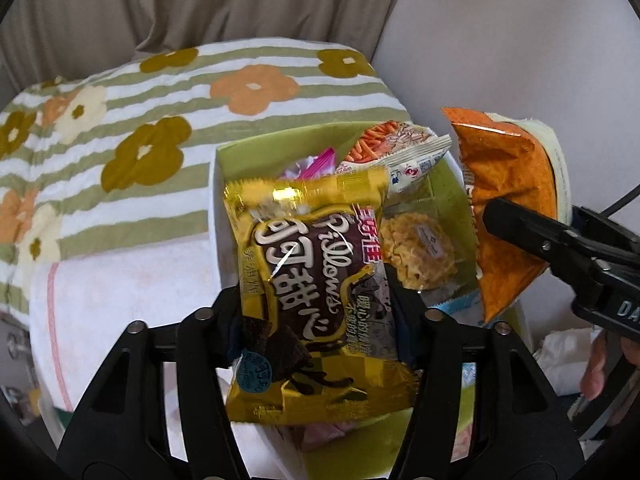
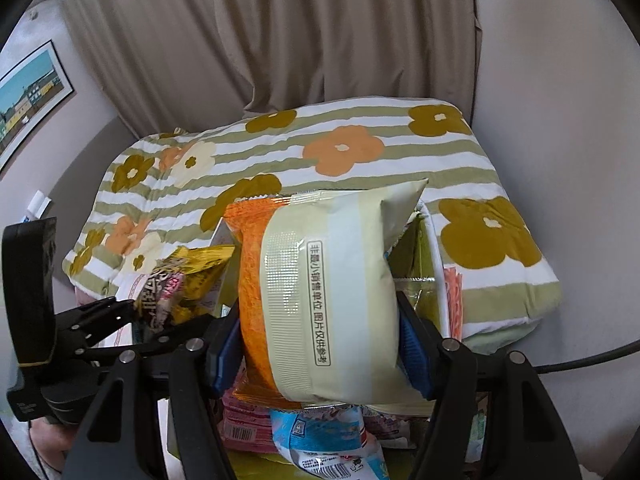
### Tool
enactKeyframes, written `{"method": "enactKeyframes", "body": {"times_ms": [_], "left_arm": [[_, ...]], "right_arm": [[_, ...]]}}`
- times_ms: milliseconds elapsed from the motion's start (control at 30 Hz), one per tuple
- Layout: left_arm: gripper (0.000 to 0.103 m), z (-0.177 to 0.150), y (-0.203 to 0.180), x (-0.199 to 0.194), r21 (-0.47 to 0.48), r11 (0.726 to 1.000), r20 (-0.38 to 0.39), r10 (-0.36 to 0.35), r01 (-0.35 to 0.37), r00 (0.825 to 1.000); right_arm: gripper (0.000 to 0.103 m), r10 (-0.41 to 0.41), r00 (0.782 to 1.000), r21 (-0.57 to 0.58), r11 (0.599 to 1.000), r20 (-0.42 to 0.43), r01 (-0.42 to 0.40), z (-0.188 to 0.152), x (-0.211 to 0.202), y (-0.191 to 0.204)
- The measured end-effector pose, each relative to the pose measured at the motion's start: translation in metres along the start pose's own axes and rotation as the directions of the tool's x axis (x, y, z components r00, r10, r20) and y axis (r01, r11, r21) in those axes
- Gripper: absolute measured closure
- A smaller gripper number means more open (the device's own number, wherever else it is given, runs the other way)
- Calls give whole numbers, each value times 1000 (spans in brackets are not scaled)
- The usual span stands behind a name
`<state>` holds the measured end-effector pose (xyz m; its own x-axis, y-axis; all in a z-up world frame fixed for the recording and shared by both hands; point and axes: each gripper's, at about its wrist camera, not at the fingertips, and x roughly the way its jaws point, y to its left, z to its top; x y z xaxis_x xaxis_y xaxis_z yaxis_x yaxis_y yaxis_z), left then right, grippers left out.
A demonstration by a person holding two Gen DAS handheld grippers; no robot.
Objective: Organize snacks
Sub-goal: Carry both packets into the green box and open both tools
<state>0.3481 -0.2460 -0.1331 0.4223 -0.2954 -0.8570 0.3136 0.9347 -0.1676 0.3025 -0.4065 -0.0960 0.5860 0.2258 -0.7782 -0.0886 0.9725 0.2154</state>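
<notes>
Snacks sit crowded in a green box (image 1: 240,152) with white outer walls, which stands just beside a folded quilt (image 1: 160,120) striped green and white with big flowers. Inside it I see a packet printed with orange sticks (image 1: 400,148), a clear-wrapped yellow cake (image 1: 416,248) and a sliver of pink wrapper (image 1: 320,162).

My left jaws, on the left gripper (image 1: 320,312), stand apart with a gold snack packet (image 1: 312,280) between them. The packet lies flat and uncrumpled, its edges at the pads; it looks released rather than pinched. Its lower end is blurred, and it hangs directly over the open box.

My right jaws, on the right gripper (image 2: 320,328), are clenched on a puffy orange and cream packet (image 2: 332,288), and the blue pads press into both of its sides. I hold it upright above the near end of the box, with its back seam and printed label facing my camera. Below it lie a blue and white packet (image 2: 320,432) and a stack of pink wrappers (image 2: 244,420).

The two packets hang close together, side by side, the gold one on the left. Behind the quilt hangs a beige curtain (image 2: 280,40), and a framed picture (image 2: 32,96) is on the wall at far left.
</notes>
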Motion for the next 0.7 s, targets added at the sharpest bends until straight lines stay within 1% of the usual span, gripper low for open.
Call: {"method": "enactKeyframes", "body": {"times_ms": [33, 67, 100, 167, 233, 400, 600, 633, 667, 700], "left_arm": [[17, 0, -3, 4, 15, 1000, -10, 12, -12, 1000], [8, 0, -5, 7, 28, 999, -16, 22, -21, 1000], [2, -2, -5, 9, 37, 999, -12, 25, -24, 1000], [2, -6, -2, 7, 41, 999, -8, 22, -22, 1000], [2, -11, 7, 7, 26, 1000, -18, 3, -3, 1000], [2, -22, 28, 0, -20, 1000, -32, 10, -11, 999], [2, -20, 38, -5, -24, 1000, -17, 20, -20, 1000], [2, -20, 37, -6, -22, 1000, -14, 19, -19, 1000], [2, -20, 37, -7, -20, 1000, -13, 19, -20, 1000], [2, -20, 36, -8, -17, 1000, -11, 22, -22, 1000]], "right_arm": [[40, 1, 1000, 6, 1000, -3, -1, 1, 2, -2], [40, 2, 1000, 12, 1000, -4, -2, 2, 5, -3], [40, 4, 1000, 19, 1000, -5, -4, 1, 6, -4], [40, 11, 1000, 32, 999, -7, -10, 1, 8, -6], [40, 17, 1000, 39, 999, -9, -17, 0, 9, -6], [40, 20, 999, 16, 1000, -25, -20, 1, 13, 1], [38, 49, 997, 37, 998, -51, -47, 3, 27, 9], [32, 44, 998, 32, 999, -38, -42, 3, 28, 11], [17, 44, 999, 28, 999, -24, -43, 3, 27, 11], [9, 54, 999, 23, 998, 3, -54, 3, 24, 12]]}}
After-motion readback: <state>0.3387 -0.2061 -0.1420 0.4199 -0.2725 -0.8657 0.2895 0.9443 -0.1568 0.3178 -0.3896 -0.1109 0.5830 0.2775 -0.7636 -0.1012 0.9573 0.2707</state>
